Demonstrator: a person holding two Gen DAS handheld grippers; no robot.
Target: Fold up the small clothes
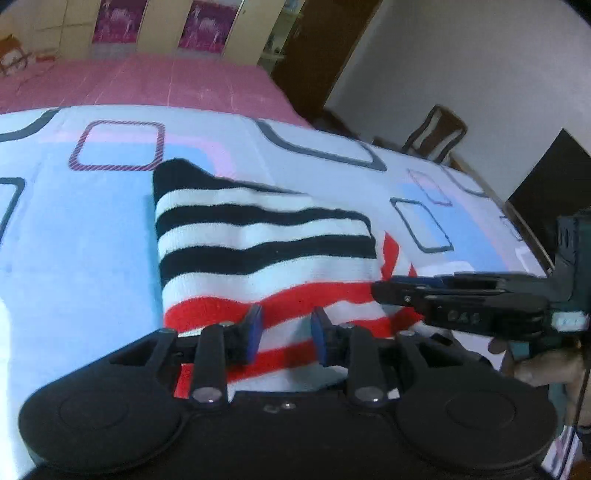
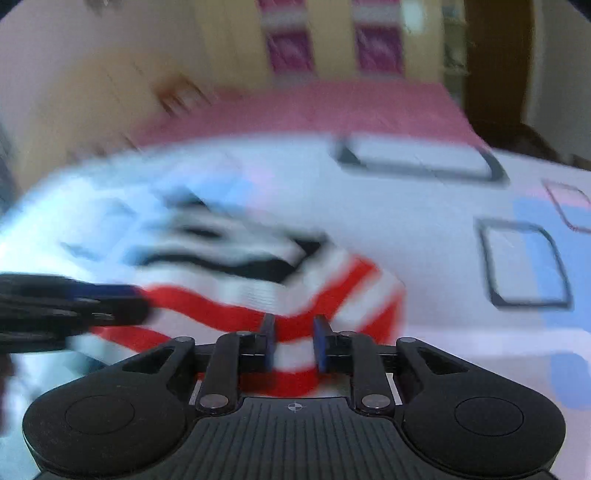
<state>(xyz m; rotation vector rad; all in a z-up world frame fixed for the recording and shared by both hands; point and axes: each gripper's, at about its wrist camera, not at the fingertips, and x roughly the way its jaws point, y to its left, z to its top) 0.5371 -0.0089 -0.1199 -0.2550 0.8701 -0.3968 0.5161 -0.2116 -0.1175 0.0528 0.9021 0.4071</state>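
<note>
A fleece garment [image 1: 258, 243] with black-and-white stripes on its far part and red-and-white stripes on its near part lies on the bed sheet [image 1: 74, 240]. My left gripper [image 1: 286, 330] is shut on the near red-striped edge, with fabric filling the gap between its blue pads. My right gripper [image 1: 380, 290] comes in from the right at the garment's right side. In the blurred right wrist view, the right gripper [image 2: 293, 343] is shut on a red-and-white fold of the garment [image 2: 236, 314], and the left gripper [image 2: 140, 302] holds the cloth at the left.
The light blue and white sheet with rounded squares [image 2: 406, 221] covers the near bed, and a pink blanket [image 1: 147, 81] lies beyond it. Wardrobe doors [image 1: 162, 26] stand behind. A chair [image 1: 436, 133] and a dark panel [image 1: 554, 173] sit past the bed's right edge. A hand [image 1: 546, 365] holds the right gripper.
</note>
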